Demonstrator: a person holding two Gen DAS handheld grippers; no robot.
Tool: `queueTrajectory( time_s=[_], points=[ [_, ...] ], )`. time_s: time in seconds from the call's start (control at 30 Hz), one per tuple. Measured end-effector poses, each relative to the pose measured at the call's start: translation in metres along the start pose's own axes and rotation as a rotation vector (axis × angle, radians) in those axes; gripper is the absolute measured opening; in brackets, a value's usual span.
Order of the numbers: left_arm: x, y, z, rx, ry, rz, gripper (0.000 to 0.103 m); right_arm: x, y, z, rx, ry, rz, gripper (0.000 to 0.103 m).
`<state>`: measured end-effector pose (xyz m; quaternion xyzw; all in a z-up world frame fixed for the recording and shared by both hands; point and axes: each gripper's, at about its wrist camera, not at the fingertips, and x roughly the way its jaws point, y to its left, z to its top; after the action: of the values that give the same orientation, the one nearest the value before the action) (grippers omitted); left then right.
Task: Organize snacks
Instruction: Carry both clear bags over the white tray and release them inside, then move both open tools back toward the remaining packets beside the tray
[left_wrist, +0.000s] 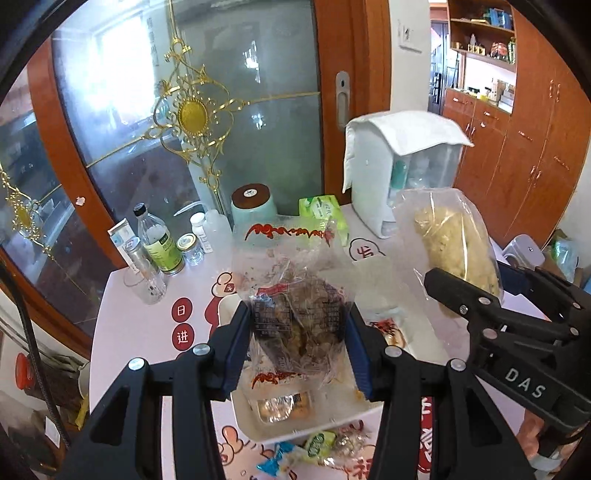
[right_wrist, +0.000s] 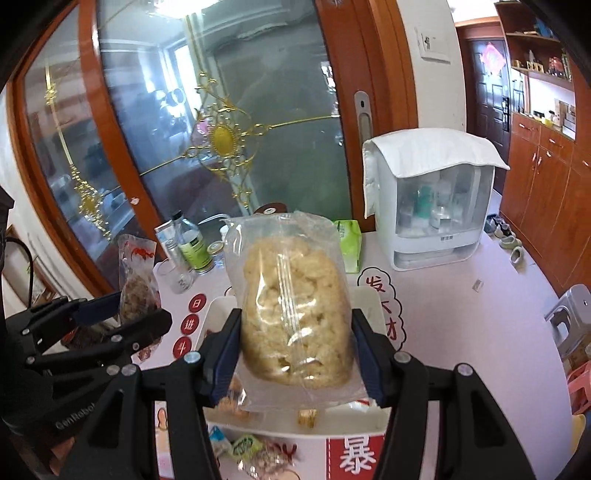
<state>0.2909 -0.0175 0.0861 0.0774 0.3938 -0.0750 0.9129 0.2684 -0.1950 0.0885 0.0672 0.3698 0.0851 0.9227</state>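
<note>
My left gripper (left_wrist: 298, 347) is shut on a clear bag of brown snack (left_wrist: 299, 314) with red print, held up above a white tray (left_wrist: 258, 424). My right gripper (right_wrist: 295, 354) is shut on a clear bag of pale puffed snack (right_wrist: 295, 314), also lifted over the white tray (right_wrist: 369, 410). Each view shows the other hand: the right gripper (left_wrist: 480, 284) with its pale bag (left_wrist: 454, 247) on the right, the left gripper (right_wrist: 129, 314) with the brown bag (right_wrist: 136, 280) on the left. Small wrapped snacks lie in the tray (left_wrist: 284, 406). Loose candies (left_wrist: 317, 446) sit in front of it.
Bottles and jars (left_wrist: 162, 243), a teal canister (left_wrist: 255, 206) and a green tissue pack (right_wrist: 349, 243) stand at the table's back. A white cabinet under a cloth (right_wrist: 436, 206) is at the back right. A glass sliding door (left_wrist: 192, 110) is behind; stools (right_wrist: 569, 314) stand right.
</note>
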Motion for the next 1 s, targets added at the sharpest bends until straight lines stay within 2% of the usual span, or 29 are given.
queueTrajectory(
  time_s=[0.1, 0.3, 0.37, 0.4, 0.47, 0.5, 0.6, 0.8, 1.0],
  points=[
    [0.028, 0.003, 0.000, 0.004, 0.040, 0.008, 0.047, 0.028, 0.000, 0.003, 0.004, 0.046, -0.029, 0.057],
    [0.086, 0.006, -0.018, 0.029, 0.158, 0.046, 0.049, 0.075, 0.007, -0.012, -0.041, 0.151, -0.080, 0.058],
    [0.103, 0.008, -0.024, 0.037, 0.211, 0.067, 0.064, 0.088, 0.008, -0.020, -0.061, 0.198, -0.088, 0.058],
    [0.108, 0.010, -0.028, 0.036, 0.222, 0.079, 0.069, 0.092, 0.008, -0.024, -0.071, 0.210, -0.097, 0.058],
    [0.114, 0.014, -0.033, 0.034, 0.228, 0.102, 0.085, 0.098, 0.008, -0.030, -0.085, 0.230, -0.104, 0.058],
    [0.116, 0.017, -0.035, 0.030, 0.231, 0.103, 0.087, 0.098, 0.008, -0.031, -0.086, 0.233, -0.100, 0.058],
    [0.117, 0.020, -0.041, 0.019, 0.241, 0.094, 0.088, 0.097, 0.008, -0.036, -0.079, 0.238, -0.085, 0.061],
    [0.109, 0.019, -0.048, 0.036, 0.232, 0.115, 0.088, 0.090, 0.012, -0.040, -0.068, 0.235, -0.058, 0.062],
    [0.094, 0.019, -0.056, 0.019, 0.231, 0.104, 0.088, 0.078, 0.016, -0.043, -0.054, 0.232, -0.021, 0.062]
  ],
)
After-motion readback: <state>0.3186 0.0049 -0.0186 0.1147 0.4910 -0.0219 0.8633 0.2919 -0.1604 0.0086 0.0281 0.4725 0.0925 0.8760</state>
